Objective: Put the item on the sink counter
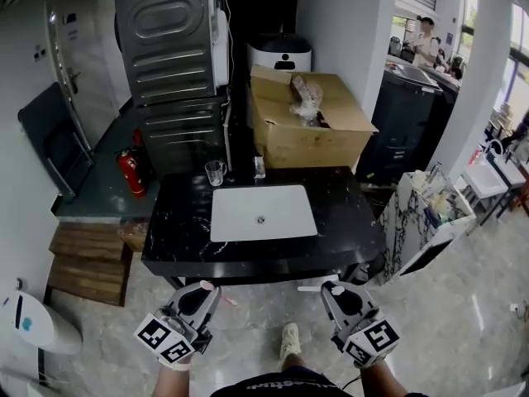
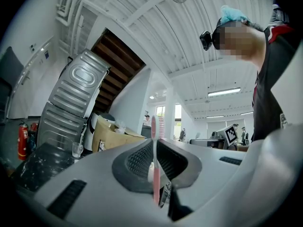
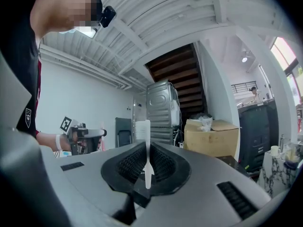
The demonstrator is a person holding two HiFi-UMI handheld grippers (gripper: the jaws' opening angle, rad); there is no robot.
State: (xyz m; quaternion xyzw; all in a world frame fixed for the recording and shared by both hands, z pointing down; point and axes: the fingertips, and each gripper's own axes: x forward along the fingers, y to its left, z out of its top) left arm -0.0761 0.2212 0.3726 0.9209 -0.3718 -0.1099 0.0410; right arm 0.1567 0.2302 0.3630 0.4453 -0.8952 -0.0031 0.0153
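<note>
The black marble sink counter [image 1: 178, 222] with its white basin [image 1: 261, 212] lies just ahead of both grippers in the head view. My left gripper [image 1: 207, 292] is shut on a pink toothbrush [image 1: 216, 291], held short of the counter's front edge. In the left gripper view the pink toothbrush [image 2: 155, 160] stands upright between the jaws, bristles up. My right gripper [image 1: 331, 290] is shut on a white toothbrush [image 1: 312, 288], also in front of the counter. Seen from the right gripper view, that white toothbrush [image 3: 147, 150] points straight up.
A glass cup [image 1: 215, 172] and a small item stand at the counter's back edge. Behind are a cardboard box [image 1: 306, 122], a tall metal appliance [image 1: 169, 40] and a red fire extinguisher [image 1: 131, 172]. Wooden steps [image 1: 87, 263] lie left; a marble stand [image 1: 413, 213] is right.
</note>
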